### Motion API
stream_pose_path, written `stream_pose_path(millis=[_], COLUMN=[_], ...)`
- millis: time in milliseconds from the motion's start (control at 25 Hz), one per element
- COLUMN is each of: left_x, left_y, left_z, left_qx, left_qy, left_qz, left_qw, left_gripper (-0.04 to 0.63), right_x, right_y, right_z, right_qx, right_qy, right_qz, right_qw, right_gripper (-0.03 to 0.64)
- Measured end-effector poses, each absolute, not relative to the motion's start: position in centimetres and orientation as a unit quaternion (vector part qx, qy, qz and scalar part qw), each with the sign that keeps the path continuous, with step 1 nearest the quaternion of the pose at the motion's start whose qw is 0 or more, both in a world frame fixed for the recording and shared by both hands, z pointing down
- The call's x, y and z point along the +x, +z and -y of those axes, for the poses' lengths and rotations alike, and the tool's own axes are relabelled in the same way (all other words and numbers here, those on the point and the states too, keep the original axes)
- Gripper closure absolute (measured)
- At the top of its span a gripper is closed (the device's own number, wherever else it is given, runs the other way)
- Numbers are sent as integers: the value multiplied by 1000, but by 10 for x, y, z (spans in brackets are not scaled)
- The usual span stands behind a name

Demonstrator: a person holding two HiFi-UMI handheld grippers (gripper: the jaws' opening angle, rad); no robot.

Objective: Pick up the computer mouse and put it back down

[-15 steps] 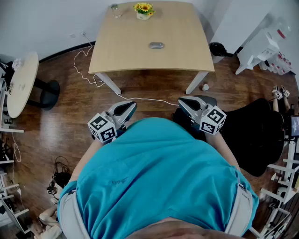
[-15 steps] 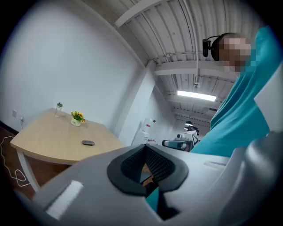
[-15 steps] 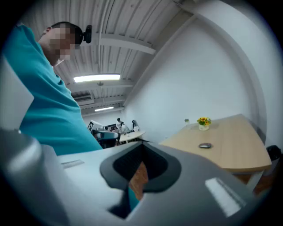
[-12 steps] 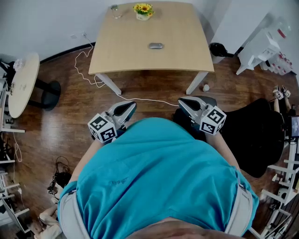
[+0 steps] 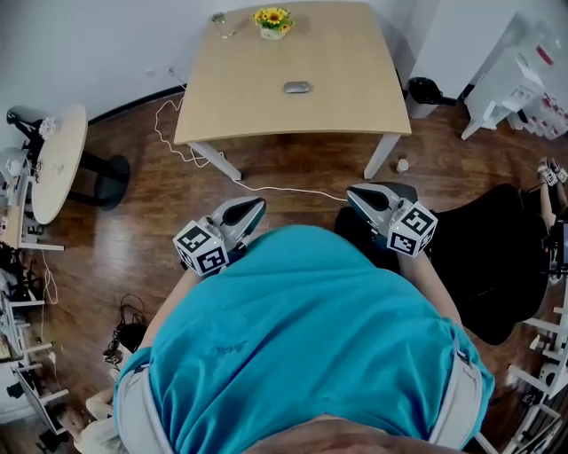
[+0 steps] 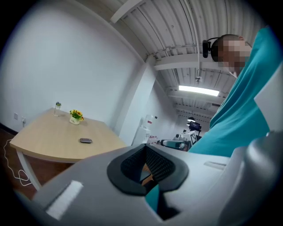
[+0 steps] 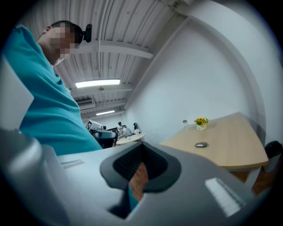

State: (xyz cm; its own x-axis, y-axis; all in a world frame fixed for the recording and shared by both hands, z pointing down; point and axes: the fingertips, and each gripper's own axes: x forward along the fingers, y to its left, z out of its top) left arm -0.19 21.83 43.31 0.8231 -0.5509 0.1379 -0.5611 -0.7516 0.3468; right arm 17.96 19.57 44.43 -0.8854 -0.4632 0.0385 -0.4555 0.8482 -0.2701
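Note:
A small grey computer mouse (image 5: 297, 87) lies near the middle of the light wooden table (image 5: 266, 115), far ahead of me. It also shows in the left gripper view as the mouse (image 6: 85, 141) and in the right gripper view as the mouse (image 7: 201, 144). My left gripper (image 5: 255, 206) and right gripper (image 5: 355, 192) are held close to the person's teal shirt, over the wooden floor and well short of the table. Both have their jaws together with nothing between them, as the left gripper (image 6: 144, 146) and right gripper (image 7: 141, 146) show in their own views.
A pot of yellow flowers (image 5: 272, 18) and a small glass (image 5: 218, 18) stand at the table's far edge. A white cable (image 5: 266, 188) runs over the floor in front of the table. A round side table (image 5: 58, 160) stands left, a black chair (image 5: 484, 257) right, white shelving (image 5: 515, 84) at the far right.
The whole head view has shifted slightly, so table and grippers sit a little further right. Both grippers keep the same pose by the torso. The mouse has not moved.

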Motion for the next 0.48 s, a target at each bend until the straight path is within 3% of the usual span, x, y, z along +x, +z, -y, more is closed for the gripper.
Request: stream_pose_path(millis=[480], left_x=[-50], left_y=[444], left_z=[-151], left_qx=[946], left_qy=[-4], left_qz=[257], left_qw=[197], left_gripper=[591], right_x=[125], right_y=[444], right_z=[-143], right_qx=[-267], right_qy=[-137], right_qz=[-954], right_qw=[-8], right_gripper=[614])
